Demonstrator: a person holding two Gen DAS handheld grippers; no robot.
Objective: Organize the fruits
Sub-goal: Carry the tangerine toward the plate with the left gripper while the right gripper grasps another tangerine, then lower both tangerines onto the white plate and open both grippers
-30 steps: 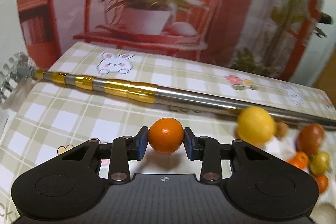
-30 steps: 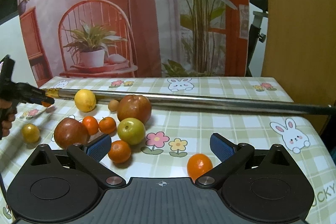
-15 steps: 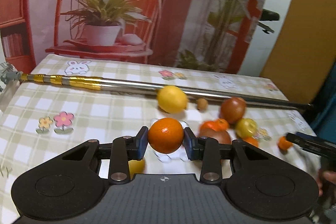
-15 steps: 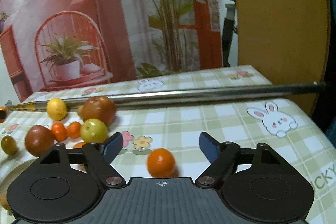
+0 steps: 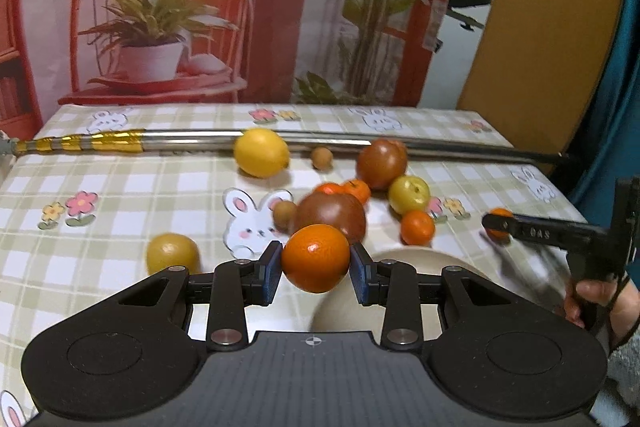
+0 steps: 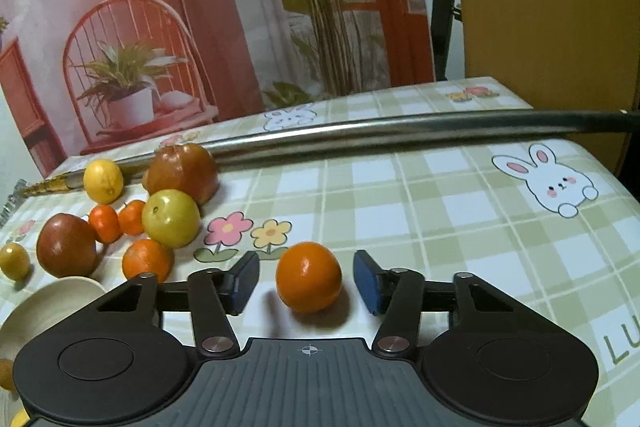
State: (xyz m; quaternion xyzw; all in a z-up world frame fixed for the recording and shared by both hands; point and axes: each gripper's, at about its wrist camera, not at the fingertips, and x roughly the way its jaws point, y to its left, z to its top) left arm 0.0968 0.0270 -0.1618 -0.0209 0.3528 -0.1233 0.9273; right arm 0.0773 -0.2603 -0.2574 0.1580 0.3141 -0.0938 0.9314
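My left gripper is shut on an orange and holds it above the rim of a cream bowl. My right gripper is open, its pads on either side of a second orange that rests on the checked tablecloth, apart from both pads. A cluster of fruit lies left of it: a green-yellow apple, two dark red apples, small mandarins and a lemon. The right gripper also shows in the left wrist view.
A long metal pole with gold bands lies across the far side of the table. A yellow fruit sits left of the bowl. The bowl shows at the lower left of the right wrist view. The table edge runs along the right.
My left gripper has swung right with its orange, over the bowl. My right gripper has closed in around the second orange and its jaws have narrowed.
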